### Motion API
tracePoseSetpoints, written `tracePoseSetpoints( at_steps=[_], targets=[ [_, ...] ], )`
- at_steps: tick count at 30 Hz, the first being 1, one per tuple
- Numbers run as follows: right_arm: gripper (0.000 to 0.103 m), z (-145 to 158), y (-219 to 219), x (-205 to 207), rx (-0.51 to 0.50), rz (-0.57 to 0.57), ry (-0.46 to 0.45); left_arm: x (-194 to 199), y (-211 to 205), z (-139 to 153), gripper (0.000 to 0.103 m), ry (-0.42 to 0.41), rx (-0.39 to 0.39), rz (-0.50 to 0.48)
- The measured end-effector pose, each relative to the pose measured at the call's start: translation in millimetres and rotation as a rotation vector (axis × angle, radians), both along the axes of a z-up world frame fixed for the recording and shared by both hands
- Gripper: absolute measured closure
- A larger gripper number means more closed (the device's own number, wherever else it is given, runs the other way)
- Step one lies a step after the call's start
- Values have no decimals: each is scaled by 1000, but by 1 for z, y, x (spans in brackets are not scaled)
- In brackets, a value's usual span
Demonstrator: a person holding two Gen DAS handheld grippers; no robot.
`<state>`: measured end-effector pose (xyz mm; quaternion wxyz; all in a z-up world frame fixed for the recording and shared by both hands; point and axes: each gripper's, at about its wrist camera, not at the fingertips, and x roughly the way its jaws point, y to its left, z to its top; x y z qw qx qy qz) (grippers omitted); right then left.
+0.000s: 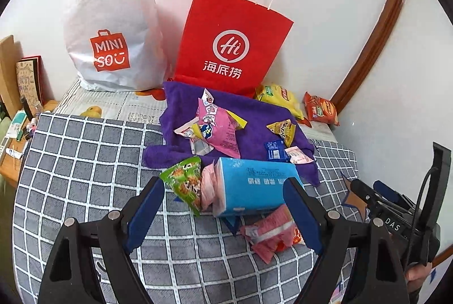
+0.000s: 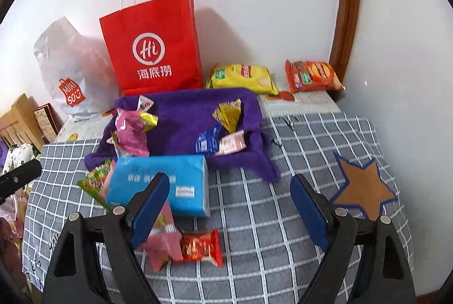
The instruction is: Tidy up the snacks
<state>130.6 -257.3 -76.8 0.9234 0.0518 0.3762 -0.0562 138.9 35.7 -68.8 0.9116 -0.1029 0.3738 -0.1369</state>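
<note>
Small foil snack packets [image 1: 218, 128] lie scattered on a purple fleece cloth [image 2: 184, 111] and grey checked bed cover [image 1: 85, 151], beside a blue tissue pack [image 2: 158, 182]. Left gripper [image 1: 223, 207] and right gripper [image 2: 229, 202]: jaws wide, empty. Risk: slippery overlapping packets may be pinched together or slip out.

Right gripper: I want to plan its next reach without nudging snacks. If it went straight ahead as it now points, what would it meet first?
Probably nothing but the checked grey cloth: the open right gripper frames bare fabric. The blue tissue pack sits just left of that line; depth is uncertain.
</note>
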Motion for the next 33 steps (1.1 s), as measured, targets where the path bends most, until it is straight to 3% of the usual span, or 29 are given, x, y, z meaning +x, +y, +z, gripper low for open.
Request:
tracePoseSetpoints(
  at_steps=[3,7,12,17,21,27,33],
  targets=[
    [16,-4,-2,-12,2,20,-1,-9,-1,0,18,-19,47,8],
    [16,-11,-6,-25,-7,24,-22,-12,-1,-7,18,42,52,-4],
    [16,-27,-13,-35,6,40,-8,-18,-13,-12,19,22,154,0],
    [19,-54,-16,-34,12,54,44,-17,-15,-24,19,33,97,-12],
    [22,-78,-13,-32,40,82,77,-10,-11,-45,19,91,59,-3],
    [27,-116,6,-22,49,123,125,-5,-4,-72,19,157,95,-7],
    [28,-133,20,-10,101,148,141,-1,1,-89,19,208,141,-20]
  ],
)
